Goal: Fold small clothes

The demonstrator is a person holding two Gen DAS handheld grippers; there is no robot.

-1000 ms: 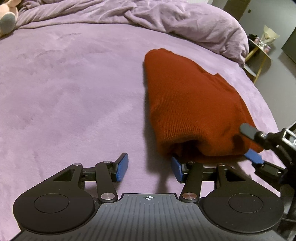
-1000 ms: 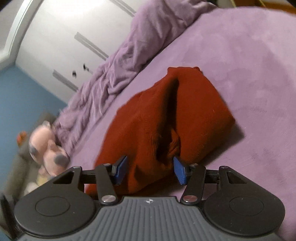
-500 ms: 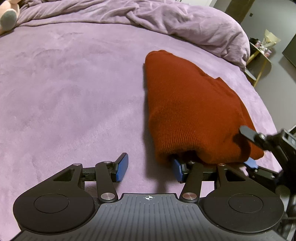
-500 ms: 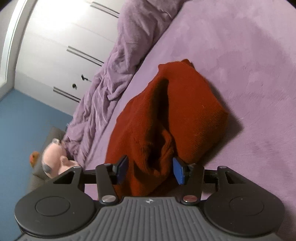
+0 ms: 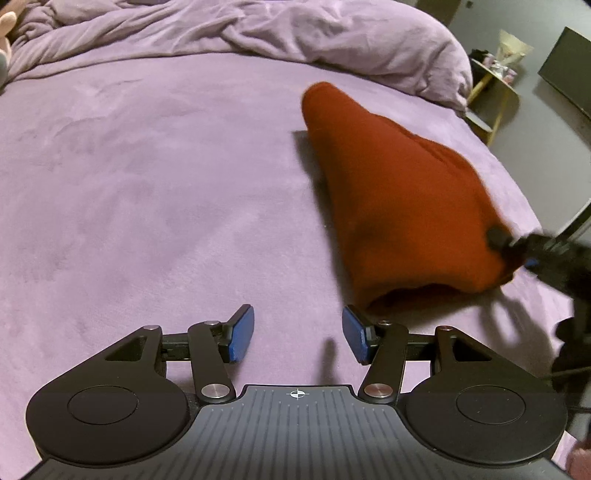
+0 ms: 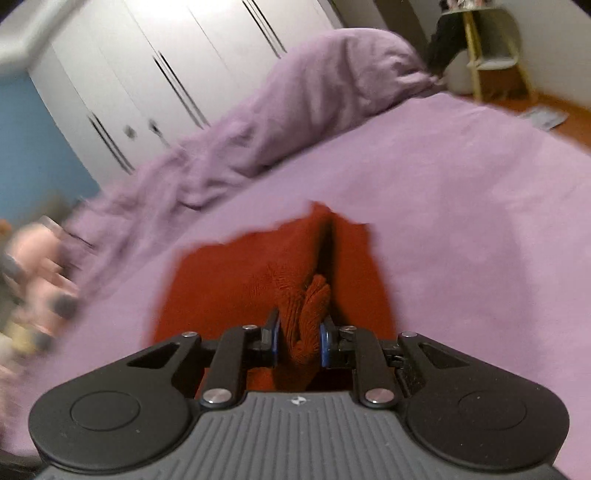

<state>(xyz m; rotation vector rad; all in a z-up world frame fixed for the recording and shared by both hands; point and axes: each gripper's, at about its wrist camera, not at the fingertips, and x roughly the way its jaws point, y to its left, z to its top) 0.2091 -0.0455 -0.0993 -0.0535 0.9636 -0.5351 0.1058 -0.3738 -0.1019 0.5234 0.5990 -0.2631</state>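
Observation:
A rust-red knit garment lies folded on the purple bed, right of centre in the left wrist view. My left gripper stands open over bare sheet. Its right fingertip is just short of the garment's near hem, and nothing is between its fingers. My right gripper has a bunched fold of the red knit between its jaws, which are closing, and the pads press on it. In the left wrist view the right gripper is blurred at the garment's near right corner, which is raised off the sheet.
A rumpled purple duvet is heaped along the far side of the bed. A pink plush toy lies at the far left. White wardrobe doors stand behind, and a small yellow-legged side table stands beyond the bed's right edge.
The right gripper's jaws closed onto the knit fold, and the gripper rolled and rose, pulling the near right corner up. The garment's near hem came away from the left gripper's right finger.

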